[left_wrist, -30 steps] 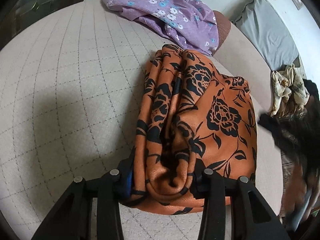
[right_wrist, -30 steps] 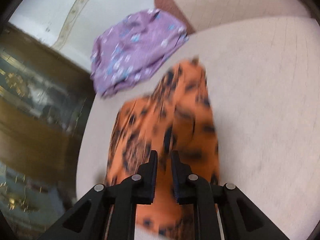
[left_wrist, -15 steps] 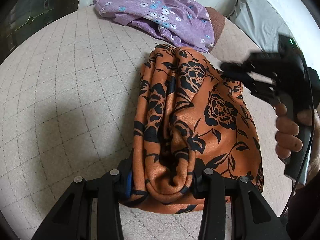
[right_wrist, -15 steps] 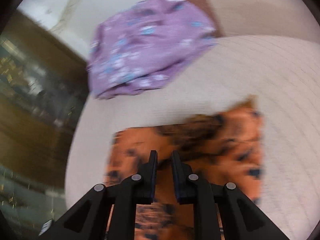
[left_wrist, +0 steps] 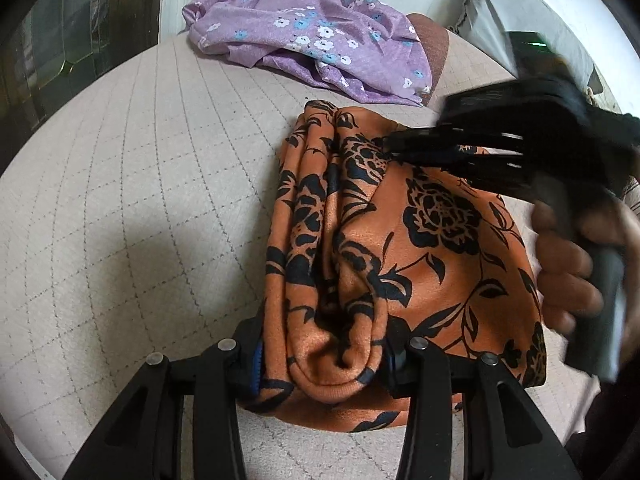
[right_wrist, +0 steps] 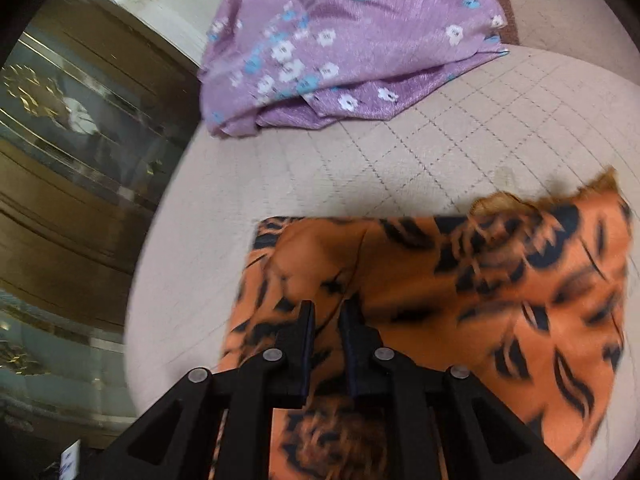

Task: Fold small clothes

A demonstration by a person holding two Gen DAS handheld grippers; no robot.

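Observation:
An orange garment with black flowers (left_wrist: 420, 248) lies bunched on the quilted beige surface (left_wrist: 140, 184). My left gripper (left_wrist: 324, 356) holds its near bunched end between the fingers, which stand wide around the thick roll. My right gripper (left_wrist: 394, 146) comes in from the right, held by a hand, with its tips over the garment's far part. In the right wrist view the right gripper (right_wrist: 326, 316) has its fingers nearly together with a narrow gap, just above the orange garment (right_wrist: 480, 292); nothing shows between them.
A purple flowered garment (left_wrist: 316, 36) lies crumpled at the far edge; it also shows in the right wrist view (right_wrist: 340, 48). A grey pillow (left_wrist: 492, 12) sits at the far right. A dark wooden cabinet (right_wrist: 72, 160) stands beyond the surface's edge.
My right gripper has swung in from the right and come down over the far part of the orange garment. My left gripper kept its hold and barely moved.

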